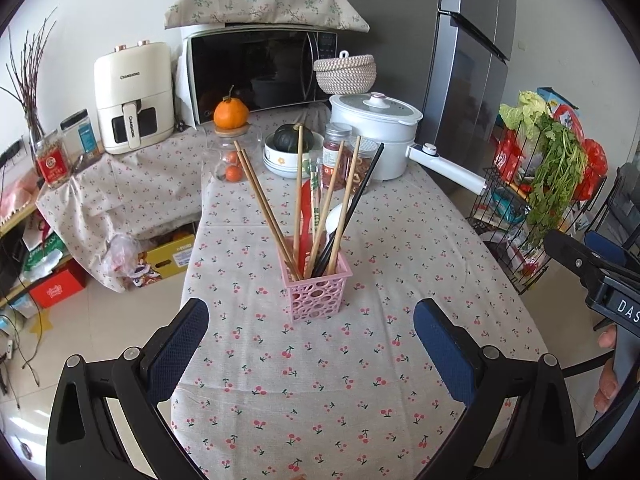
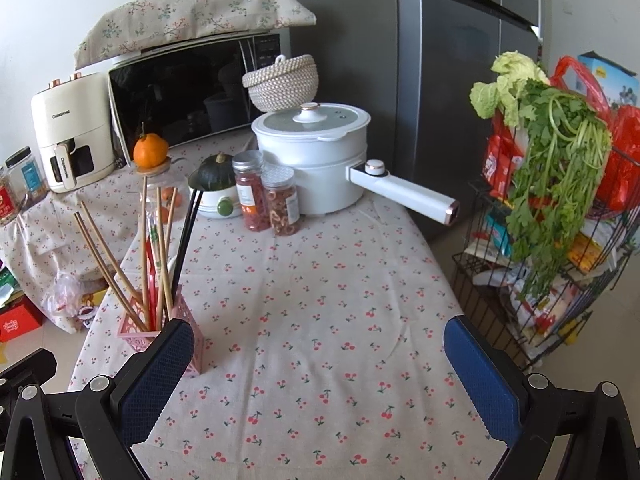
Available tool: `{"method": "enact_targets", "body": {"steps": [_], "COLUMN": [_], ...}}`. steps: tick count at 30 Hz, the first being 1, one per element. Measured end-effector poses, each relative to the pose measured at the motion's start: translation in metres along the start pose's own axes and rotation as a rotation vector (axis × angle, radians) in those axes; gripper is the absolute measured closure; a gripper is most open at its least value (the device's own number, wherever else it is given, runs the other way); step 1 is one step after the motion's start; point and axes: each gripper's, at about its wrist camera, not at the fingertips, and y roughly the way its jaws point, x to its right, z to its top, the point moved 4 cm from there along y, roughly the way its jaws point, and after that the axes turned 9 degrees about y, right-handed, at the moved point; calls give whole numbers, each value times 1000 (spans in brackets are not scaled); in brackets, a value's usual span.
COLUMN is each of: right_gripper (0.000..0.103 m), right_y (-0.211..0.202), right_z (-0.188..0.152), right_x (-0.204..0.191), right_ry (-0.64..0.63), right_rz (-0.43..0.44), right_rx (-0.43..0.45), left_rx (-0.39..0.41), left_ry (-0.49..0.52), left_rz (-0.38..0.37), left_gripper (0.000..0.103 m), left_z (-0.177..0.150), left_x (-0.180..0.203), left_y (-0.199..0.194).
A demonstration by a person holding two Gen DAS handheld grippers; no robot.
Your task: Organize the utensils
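Both hand-held grippers, left gripper (image 1: 310,344) and right gripper (image 2: 318,364), are hanging wide and empty over the cherry-print tablecloth (image 1: 360,380). One pink perforated plastic basket (image 1: 316,286), mid-table, is holding every visible utensil: about six wooden chopsticks (image 1: 264,208), two black chopsticks (image 1: 352,216), plus red and white pieces. Sorting looks finished.

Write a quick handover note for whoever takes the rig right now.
Left claw: open, empty, above the cloth short of the pink basket.
Right claw: open, empty, to the basket's right.
Utensils: wooden chopsticks, black chopsticks and a red spoon all stand in the basket.
Done: no loose utensils visible on the tablecloth.
Left: apparently nothing; check for strays out of view.
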Motion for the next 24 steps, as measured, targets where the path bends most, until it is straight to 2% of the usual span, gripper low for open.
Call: {"method": "enact_targets", "body": {"steps": [24], "right_gripper": [1], "right_y": [9], "right_z": [-6], "right_x": [-10], "right_ry": [-11], "right_rz": [21], "right_rx": [-28], "left_rx": [15], "left_ry": [13], "left_rz": [-10], "left_gripper": [0], "left_z": [2], "left_x": [3], "left_y": [0]}}
